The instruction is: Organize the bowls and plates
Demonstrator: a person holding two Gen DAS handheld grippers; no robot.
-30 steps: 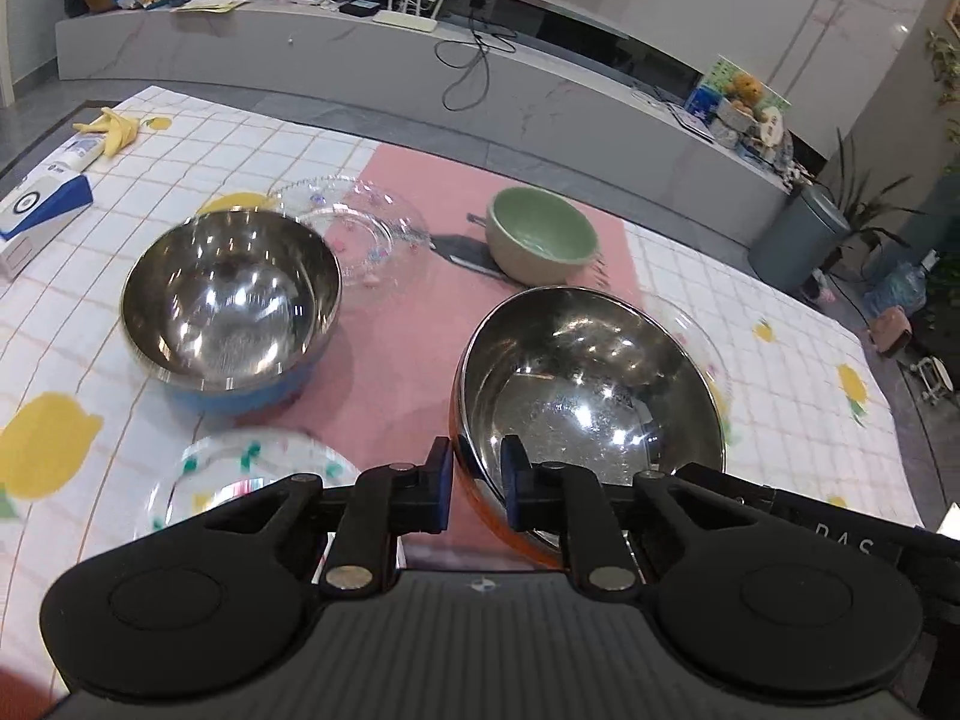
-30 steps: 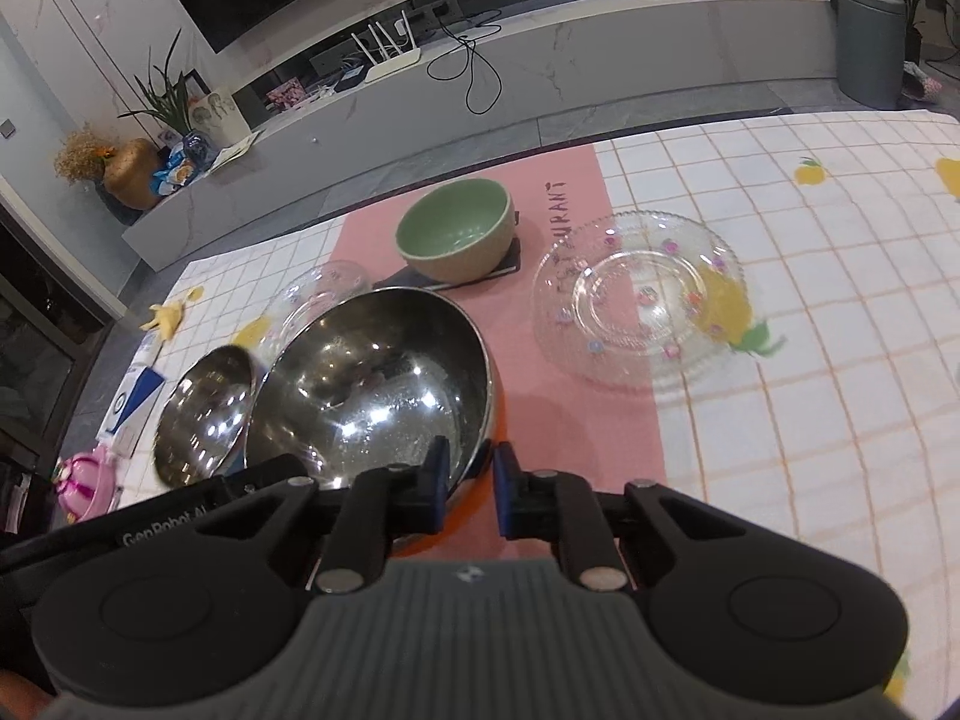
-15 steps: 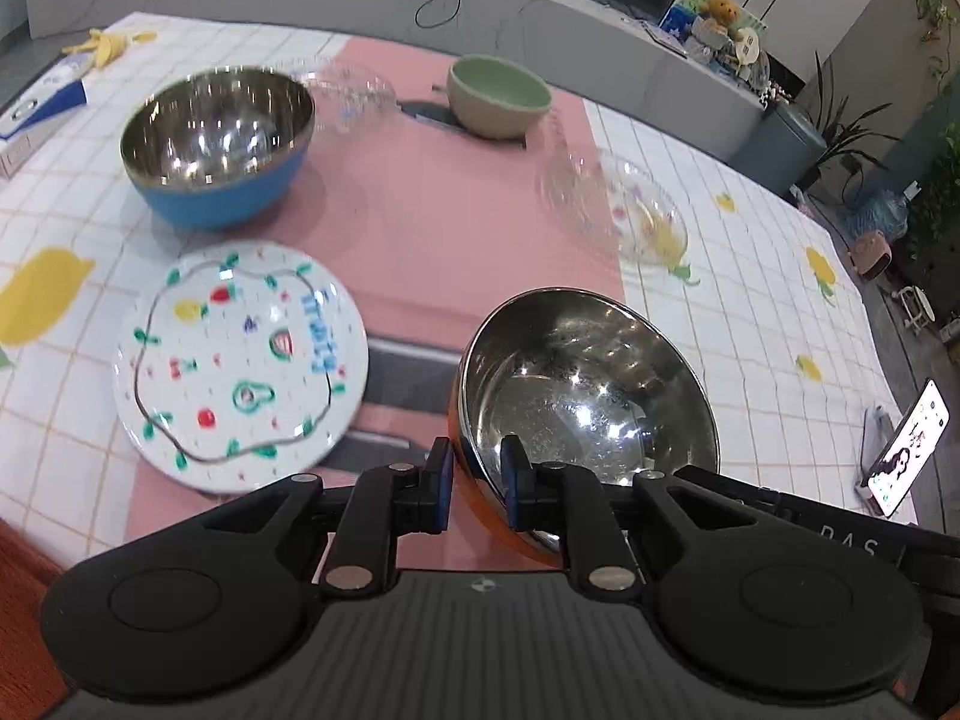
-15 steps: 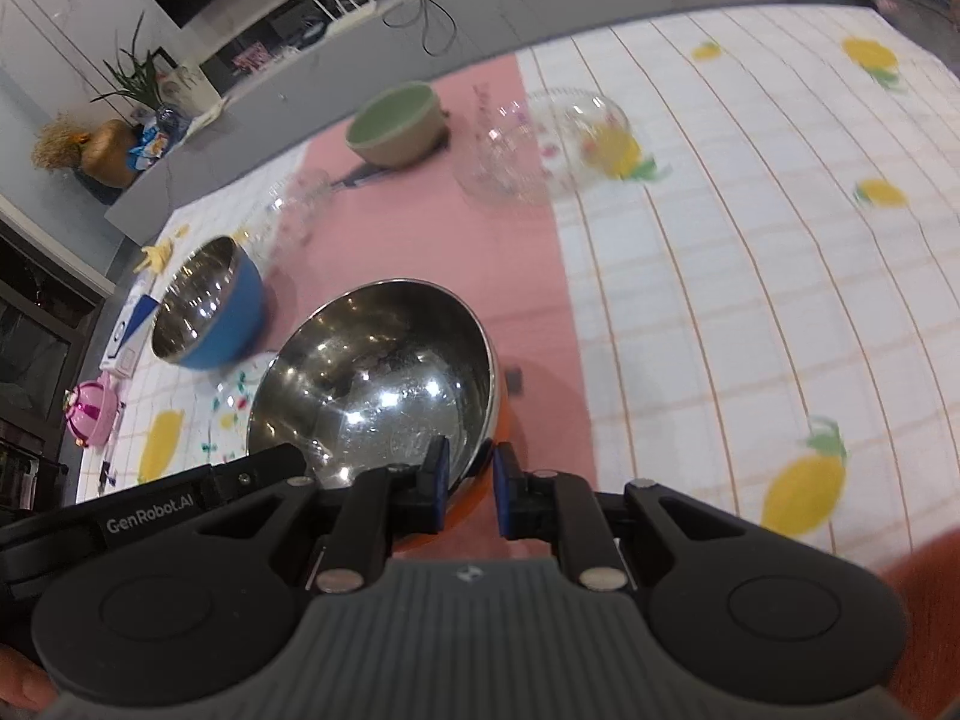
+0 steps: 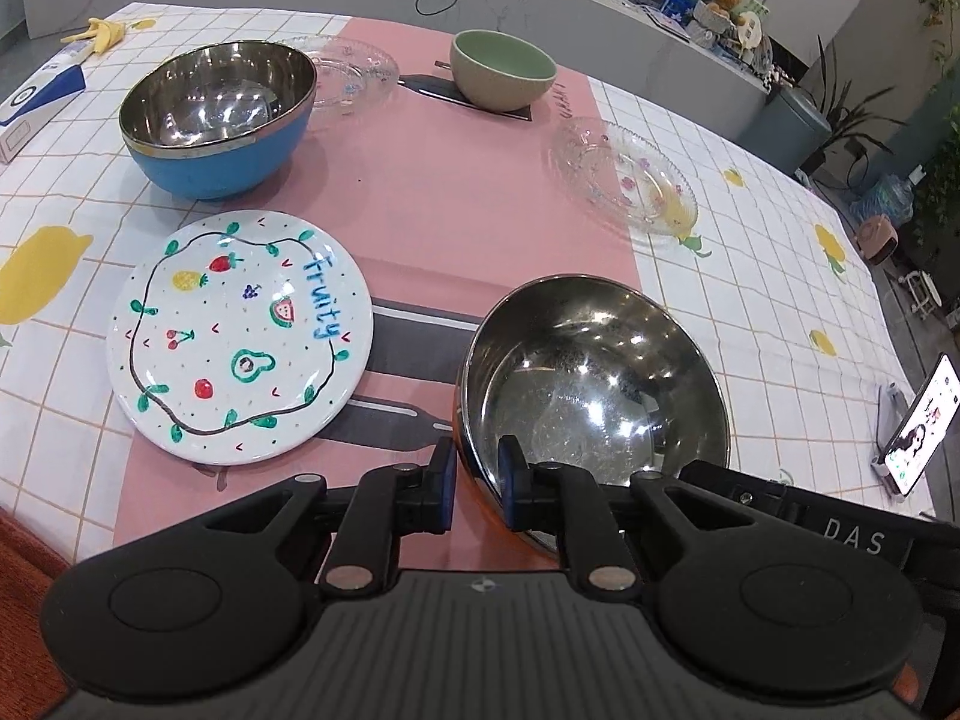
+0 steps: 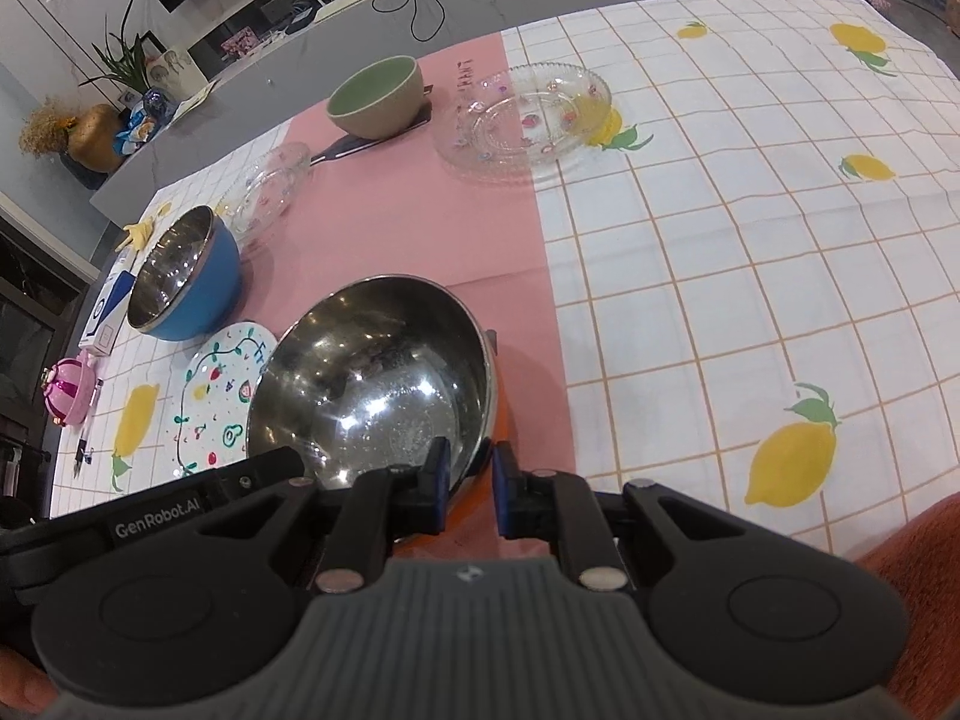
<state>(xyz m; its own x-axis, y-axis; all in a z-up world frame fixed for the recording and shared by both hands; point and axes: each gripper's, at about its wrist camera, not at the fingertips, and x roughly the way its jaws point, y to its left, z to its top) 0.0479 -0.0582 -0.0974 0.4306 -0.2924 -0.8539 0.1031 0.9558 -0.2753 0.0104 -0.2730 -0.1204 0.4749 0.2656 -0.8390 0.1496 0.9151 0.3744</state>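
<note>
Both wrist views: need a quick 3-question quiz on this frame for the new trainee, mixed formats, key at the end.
1. True or false: both grippers grip the rim of the same steel bowl with the orange outside.
2. Multiple choice: what sits right behind the blue bowl in the left wrist view? A) a clear glass plate B) the painted fruit plate C) the phone
3. Fill in: the green bowl stands on the ____ runner.

Key:
1. True: the left gripper and right gripper each pinch its rim.
2. A: the glass plate.
3. Pink: the pink runner.
</note>
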